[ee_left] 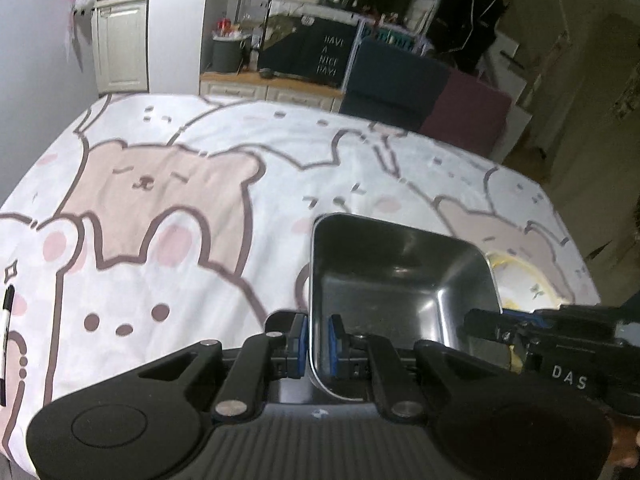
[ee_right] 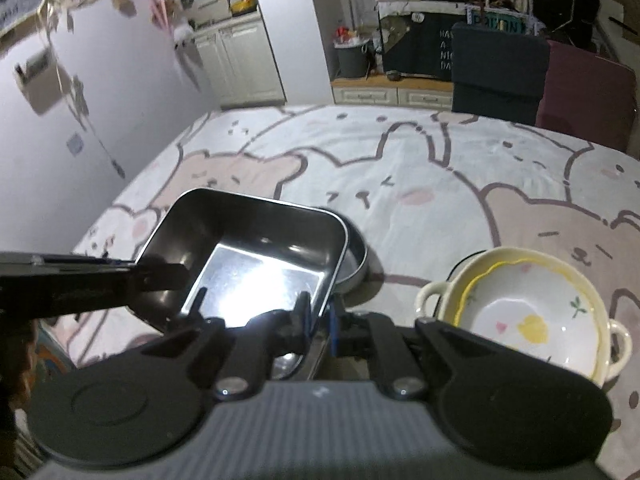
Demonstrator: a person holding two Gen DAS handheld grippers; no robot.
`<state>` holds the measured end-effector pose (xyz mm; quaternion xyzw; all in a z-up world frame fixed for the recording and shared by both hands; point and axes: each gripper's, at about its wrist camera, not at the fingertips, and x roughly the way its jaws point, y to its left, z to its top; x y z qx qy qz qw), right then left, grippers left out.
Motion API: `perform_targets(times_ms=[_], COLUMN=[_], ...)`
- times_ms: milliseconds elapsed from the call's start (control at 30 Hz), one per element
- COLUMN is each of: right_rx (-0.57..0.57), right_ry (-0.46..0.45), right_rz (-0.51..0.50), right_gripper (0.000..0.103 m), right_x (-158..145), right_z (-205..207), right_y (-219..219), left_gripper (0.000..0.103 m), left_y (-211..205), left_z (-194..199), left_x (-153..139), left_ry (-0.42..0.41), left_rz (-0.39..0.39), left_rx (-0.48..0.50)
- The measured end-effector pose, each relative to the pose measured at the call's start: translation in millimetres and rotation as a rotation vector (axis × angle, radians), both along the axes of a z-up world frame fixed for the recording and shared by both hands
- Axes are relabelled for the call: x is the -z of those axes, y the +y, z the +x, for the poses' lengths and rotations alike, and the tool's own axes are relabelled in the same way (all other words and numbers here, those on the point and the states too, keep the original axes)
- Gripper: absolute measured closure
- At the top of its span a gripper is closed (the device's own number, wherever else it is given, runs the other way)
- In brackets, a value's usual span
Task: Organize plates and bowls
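Two grippers hold one square metal tray [ee_right: 256, 256] between them above a cloth-covered table [ee_left: 200, 160] printed with cartoon bears. Seen from the left wrist, the left gripper [ee_left: 318, 340] has its blue-padded fingers narrowed onto the tray's thin left wall, one pad outside and one inside, so the tray stands directly ahead of the fingertips. From the right wrist, the right gripper [ee_right: 320, 320] pinches the tray's near right rim the same way, with the wall between its pads; its jaws are opening slightly, though the rim looks to be in contact with them. A round dark metal dish [ee_right: 356, 260] lies just beyond the tray's far right corner, partly under it. To the right of the right fingers sits a cream two-handled bowl [ee_right: 428, 296] with a white flower-edged dish [ee_right: 532, 312] nested inside it. The tray looks light, rigid and smooth, probably steel, so it should not bend or break, but its polished thin walls are likely slippery between flat pads. Holding opposite rims, as now, seems the steadiest grip, since one pinch alone could let it swing. The ceramic bowl looks heavier and chippable; its rim beside a handle seems the safest hold. A black marker pen [ee_left: 6, 328] lies far to the left of the left fingers
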<state>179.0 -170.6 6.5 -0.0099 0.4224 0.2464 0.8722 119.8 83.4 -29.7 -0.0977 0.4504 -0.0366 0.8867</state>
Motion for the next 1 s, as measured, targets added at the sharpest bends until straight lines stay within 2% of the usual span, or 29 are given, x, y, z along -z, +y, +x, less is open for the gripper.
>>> perform_targets(times_ms=[167, 567, 800, 1000], right_rx=[-0.017, -0.043, -0.044, -0.053], right_ry=[0.021, 0.062, 0.076, 0.075], right_rz=[-0.051, -0.149, -0.185, -0.211], right_gripper=[0.092, 0.091, 0.091, 0.091], right_x=[12.2, 35.3, 42.1, 46.0], right_z=[-0.6, 3.5, 5.2, 4.8], right_y=[17.4, 47.5, 52.3, 58.1], left_gripper=[0.092, 0.092, 0.091, 0.090], left_y=[6.4, 2.1, -4.4, -6.2], left_z=[0.4, 5.2, 6.4, 8.6], left_x=[19.5, 43.5, 47.7, 52.2], left_ry=[0.043, 0.111, 0.117, 0.136], left_rz=[0.026, 0.132, 0.197, 0.217], left_rx=[0.004, 0.016, 0.025, 0.028])
